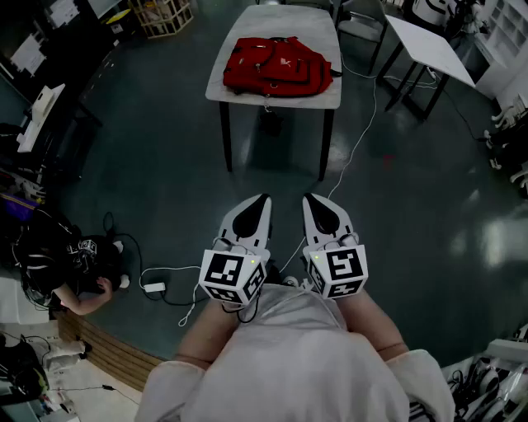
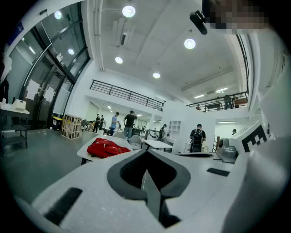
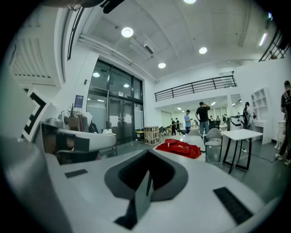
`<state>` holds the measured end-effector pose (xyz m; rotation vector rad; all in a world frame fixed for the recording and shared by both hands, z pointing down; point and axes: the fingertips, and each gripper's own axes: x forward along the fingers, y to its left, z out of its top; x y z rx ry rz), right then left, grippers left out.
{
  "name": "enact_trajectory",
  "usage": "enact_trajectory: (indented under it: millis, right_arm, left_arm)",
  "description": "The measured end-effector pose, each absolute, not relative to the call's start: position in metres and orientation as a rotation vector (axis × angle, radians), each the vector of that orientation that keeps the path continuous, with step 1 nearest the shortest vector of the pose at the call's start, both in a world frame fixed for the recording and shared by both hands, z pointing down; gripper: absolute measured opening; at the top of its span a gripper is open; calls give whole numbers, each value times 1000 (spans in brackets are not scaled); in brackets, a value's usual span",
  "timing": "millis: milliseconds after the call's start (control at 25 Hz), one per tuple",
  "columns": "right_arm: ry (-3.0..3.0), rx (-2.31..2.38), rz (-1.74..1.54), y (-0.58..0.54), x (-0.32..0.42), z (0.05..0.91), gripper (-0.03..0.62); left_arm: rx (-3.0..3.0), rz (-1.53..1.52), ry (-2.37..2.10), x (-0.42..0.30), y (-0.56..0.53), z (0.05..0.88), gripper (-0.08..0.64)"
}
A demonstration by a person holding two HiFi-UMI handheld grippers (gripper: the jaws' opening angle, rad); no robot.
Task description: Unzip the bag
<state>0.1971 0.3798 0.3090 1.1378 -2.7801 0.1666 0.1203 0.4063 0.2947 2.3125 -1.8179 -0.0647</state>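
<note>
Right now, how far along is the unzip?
Done: nothing visible. The red bag lies on the table, well apart from both grippers. In hand: nothing; left gripper and right gripper are shut, empty, near the person's body. Left: everything, meaning approach, then unzip.

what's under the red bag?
The red bag lies on a light grey table. The patch of tabletop directly beneath the bag is covered, so nothing there can be checked. Below the tabletop, only dark floor shows between the legs.

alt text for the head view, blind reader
A red bag lies on a grey table across a dark floor. In the foreground the left gripper and right gripper sit side by side, both shut and empty.
</note>
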Motion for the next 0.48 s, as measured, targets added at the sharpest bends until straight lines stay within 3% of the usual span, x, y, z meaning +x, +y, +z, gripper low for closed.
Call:
enact_trajectory:
  millis: [480]
  right_arm:
    - [-2768,1142,213,379,202,319,26]
  left_arm:
    - [2287,-59,-1816,123,404,304,20]
